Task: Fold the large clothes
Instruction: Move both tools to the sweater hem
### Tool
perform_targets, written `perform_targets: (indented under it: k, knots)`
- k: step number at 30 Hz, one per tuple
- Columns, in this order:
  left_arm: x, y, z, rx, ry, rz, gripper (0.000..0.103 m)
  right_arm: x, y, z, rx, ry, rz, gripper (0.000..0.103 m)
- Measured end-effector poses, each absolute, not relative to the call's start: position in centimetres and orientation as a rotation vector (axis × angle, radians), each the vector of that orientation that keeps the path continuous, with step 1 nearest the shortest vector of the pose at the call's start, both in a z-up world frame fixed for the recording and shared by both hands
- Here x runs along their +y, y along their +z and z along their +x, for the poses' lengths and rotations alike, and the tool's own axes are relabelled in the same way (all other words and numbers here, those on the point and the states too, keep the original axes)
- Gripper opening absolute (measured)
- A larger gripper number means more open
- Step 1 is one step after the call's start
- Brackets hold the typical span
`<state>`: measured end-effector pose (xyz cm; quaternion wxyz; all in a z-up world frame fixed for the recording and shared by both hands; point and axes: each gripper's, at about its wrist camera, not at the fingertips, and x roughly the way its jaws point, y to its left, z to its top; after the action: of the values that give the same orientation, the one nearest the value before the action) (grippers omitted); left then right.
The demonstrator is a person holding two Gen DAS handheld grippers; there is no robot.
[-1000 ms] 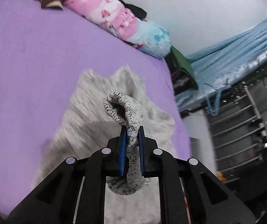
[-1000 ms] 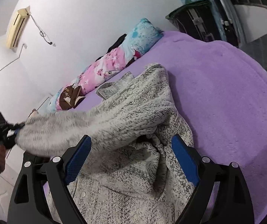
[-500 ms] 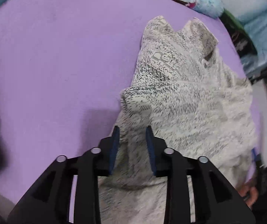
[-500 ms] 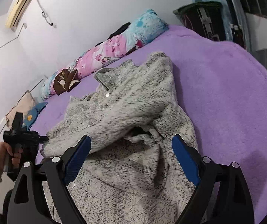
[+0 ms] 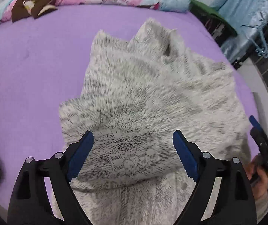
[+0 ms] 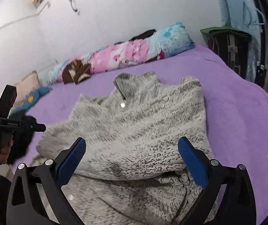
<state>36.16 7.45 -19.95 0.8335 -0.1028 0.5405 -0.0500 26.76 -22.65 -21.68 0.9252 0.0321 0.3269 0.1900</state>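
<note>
A grey speckled fleece jacket point(image 5: 152, 97) with snap buttons lies on the purple bed point(image 5: 31, 65), one sleeve laid across its body. My left gripper point(image 5: 133, 136) hovers over that sleeve. Its jaws are opening wide, and the fabric lies below them without being pinched. My right gripper point(image 6: 132, 142) points over the jacket point(image 6: 143, 123) from the other side. Its jaws are also opening, with nothing gripped. In the right wrist view, the left gripper point(image 6: 8, 125) shows at the left edge in a hand. In the left wrist view, the right gripper point(image 5: 259, 136) shows at the right edge.
Pink-and-blue pillows point(image 6: 134, 54) and a brown cloth point(image 6: 75, 71) line the far side of the bed by the white wall. A dark stand with a green top point(image 6: 227, 43) and a blue curtain point(image 5: 246, 9) are past the bed's corner. A dark cloth point(image 6: 21, 136) lies near the left edge.
The left gripper let go of the sleeve it was holding up, opened wide and dropped toward the jacket. The sleeve now lies across the body. The right gripper shifted sideways and stayed open.
</note>
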Motion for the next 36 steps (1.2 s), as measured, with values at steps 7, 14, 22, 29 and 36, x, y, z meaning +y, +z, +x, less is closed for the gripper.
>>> perform_targets:
  k: [7, 14, 22, 29, 36]
  knots:
    - [7.8, -25.1, 36.2, 1.203, -0.12, -0.242, 0.084, -20.6, -25.2, 26.9, 0.749, 0.319, -0.169, 0.097]
    - [6.3, -26.9, 36.4, 1.222, -0.138, -0.141, 0.096, -20.7, -27.0, 27.3, 0.807, 0.286, -0.198, 0.098]
    - [8.5, -21.5, 32.7, 1.181, -0.179, -0.198, 0.096, -22.5, -22.9, 22.1, 0.76, 0.32, -0.075, 0.097]
    - [12.9, -19.9, 25.7, 1.165, -0.134, -0.282, 0.096, -24.3, -21.5, 16.0, 0.756, 0.309, -0.06, 0.097]
    - [16.7, -21.9, 18.8, 1.195, -0.092, -0.351, 0.096, -27.1, -21.3, 10.5, 0.798, 0.292, -0.014, 0.097]
